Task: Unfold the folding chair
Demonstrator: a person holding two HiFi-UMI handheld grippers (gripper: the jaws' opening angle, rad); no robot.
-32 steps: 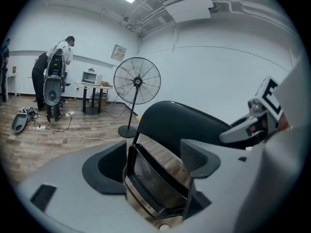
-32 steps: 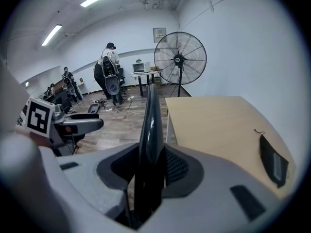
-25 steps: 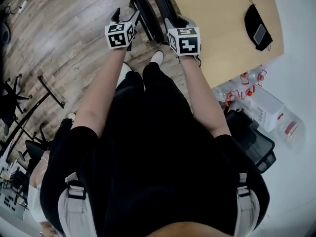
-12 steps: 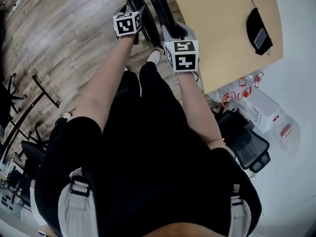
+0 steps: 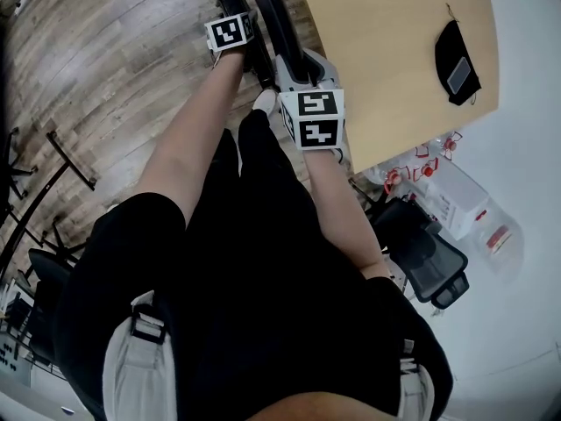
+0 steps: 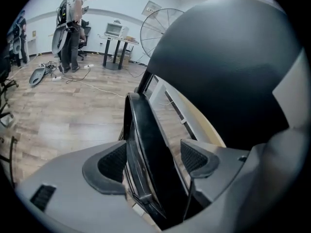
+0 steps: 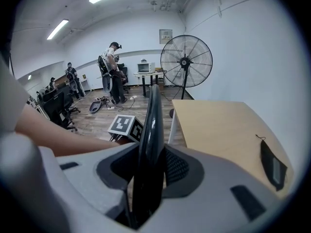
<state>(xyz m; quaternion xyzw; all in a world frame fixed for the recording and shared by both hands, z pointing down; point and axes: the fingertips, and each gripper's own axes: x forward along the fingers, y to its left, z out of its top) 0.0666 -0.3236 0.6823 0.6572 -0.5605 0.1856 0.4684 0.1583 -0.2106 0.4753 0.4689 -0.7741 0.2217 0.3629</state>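
Note:
The black folding chair (image 5: 267, 11) stands folded on the wood floor, leaning by the table's edge. My right gripper (image 7: 146, 171) is shut on the chair's thin top edge (image 7: 151, 125), with a pad pressed on each side; its marker cube (image 5: 313, 117) shows in the head view. My left gripper (image 6: 154, 159) is lower and further out, its marker cube (image 5: 230, 32) beside the chair. Its jaws straddle a black panel of the chair (image 6: 146, 144). That panel lies close to the left pad, and a gap shows at the right pad.
A light wooden table (image 5: 394, 51) to the right of the chair carries a black pouch (image 5: 458, 60). A black office chair (image 5: 425, 253) and packed bottles (image 5: 421, 169) lie at the right. Black stand legs (image 5: 70, 160) cross the floor at the left. A large fan (image 7: 186, 62) and a person (image 7: 112, 72) stand far off.
My left gripper has gone down and forward along the chair, away from the right one, rolling as it went. The right gripper has stayed clamped in place.

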